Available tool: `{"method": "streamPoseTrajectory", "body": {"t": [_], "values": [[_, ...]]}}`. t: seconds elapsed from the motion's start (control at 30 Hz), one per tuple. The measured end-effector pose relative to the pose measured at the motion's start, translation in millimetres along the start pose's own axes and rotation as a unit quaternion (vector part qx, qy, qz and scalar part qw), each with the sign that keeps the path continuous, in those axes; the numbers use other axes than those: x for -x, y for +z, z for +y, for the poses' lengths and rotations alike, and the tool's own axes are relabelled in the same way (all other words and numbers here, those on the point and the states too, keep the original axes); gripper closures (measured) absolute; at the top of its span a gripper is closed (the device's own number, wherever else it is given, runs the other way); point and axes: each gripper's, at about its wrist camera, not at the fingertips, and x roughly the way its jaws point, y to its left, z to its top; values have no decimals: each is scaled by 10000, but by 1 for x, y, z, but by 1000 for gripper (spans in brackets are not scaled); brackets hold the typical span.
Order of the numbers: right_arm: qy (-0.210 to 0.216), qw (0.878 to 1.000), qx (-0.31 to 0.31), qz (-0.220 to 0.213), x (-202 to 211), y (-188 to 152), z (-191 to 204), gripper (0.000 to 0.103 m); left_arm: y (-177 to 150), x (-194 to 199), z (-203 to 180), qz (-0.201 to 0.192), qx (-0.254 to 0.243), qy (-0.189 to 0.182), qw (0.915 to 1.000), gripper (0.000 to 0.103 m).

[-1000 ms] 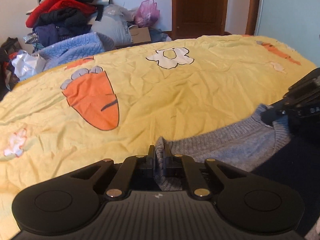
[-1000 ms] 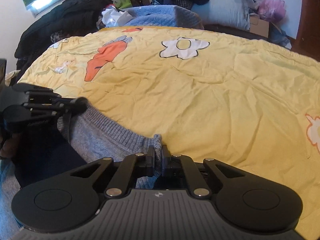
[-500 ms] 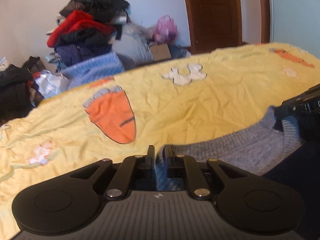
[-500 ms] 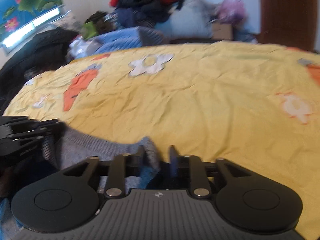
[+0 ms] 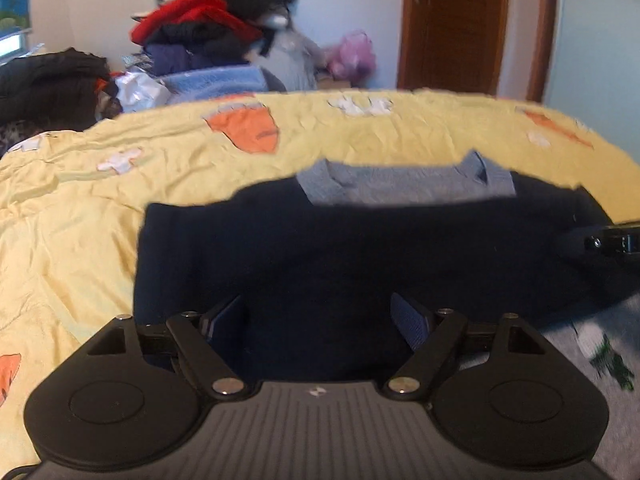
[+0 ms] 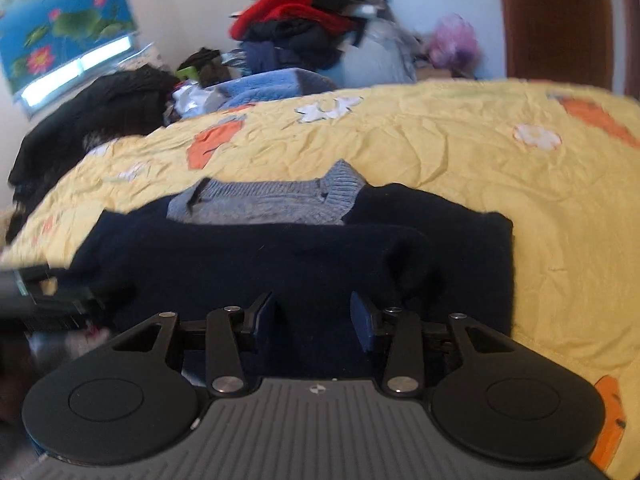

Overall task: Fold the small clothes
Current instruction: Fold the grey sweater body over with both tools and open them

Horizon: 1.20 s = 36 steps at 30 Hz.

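Observation:
A small navy sweater with a grey knit collar band lies flat on the yellow bedspread; it also shows in the right wrist view, grey band at its far edge. My left gripper is open and empty above the sweater's near part. My right gripper is open and empty above the near part too. The right gripper's tip shows at the right edge of the left wrist view; the left gripper shows blurred at the left edge of the right wrist view.
A pile of clothes and bags stands beyond the bed's far edge, with a brown door behind. A grey patterned garment lies at the near right. The bedspread stretches wide to the left and far side.
Both grippers let go of the grey collar band, opened and pulled back toward me. The sweater now lies spread flat on the bed.

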Motion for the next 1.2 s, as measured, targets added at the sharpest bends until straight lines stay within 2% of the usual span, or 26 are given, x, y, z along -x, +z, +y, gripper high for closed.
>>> {"method": "streamPoseTrajectory", "body": {"t": [0.03,0.1,0.17,0.2,0.27,0.37,0.4,0.43,0.47,0.5,0.57,0.67,0.8,0.9,1.03,1.2], "values": [[-116,9999,-51,62,0,4,2,64,3,1,0,77,59,45,9999,22],[-278,9996,-108,6,12,6,12,59,9,17,-1,96,130,44,9999,24],[-78,9998,-92,-137,32,-2,21,56,5,43,-5,-76,120,-93,9999,23],[99,9998,-127,-118,39,-9,24,49,0,54,-8,-139,122,-205,9996,23],[268,9995,-171,42,44,-26,29,45,-14,66,-16,-34,40,-289,9996,23],[-72,9995,-185,248,42,-55,33,45,-41,63,-26,403,51,44,9992,23],[-135,9998,-147,69,48,-64,36,45,-50,65,-27,466,121,80,9988,23],[-228,9996,-188,31,55,-71,39,44,-59,74,-29,308,154,170,9993,20],[-280,9991,-314,-28,62,-78,40,40,-65,80,-30,319,196,213,9991,17],[-297,9985,-443,-120,68,-85,41,29,-71,85,-32,327,232,203,9990,17],[-282,9972,-626,-285,80,-100,42,16,-87,100,-37,120,111,333,9993,16],[-346,9972,-541,-376,93,-120,47,14,-111,124,-43,-163,-327,597,9975,16],[-352,9980,-242,-469,107,-139,53,3,-134,156,-30,-158,-653,755,9949,16],[-439,9976,27,-539,112,-153,58,2,-150,176,-13,-103,-736,985,9924,16],[-491,9973,-7,-551,121,-163,62,1,-163,196,6,35,-616,1204,9908,16],[-649,9971,265,-305,130,-171,73,1,-157,208,10,530,-793,1187,9883,16]]}}
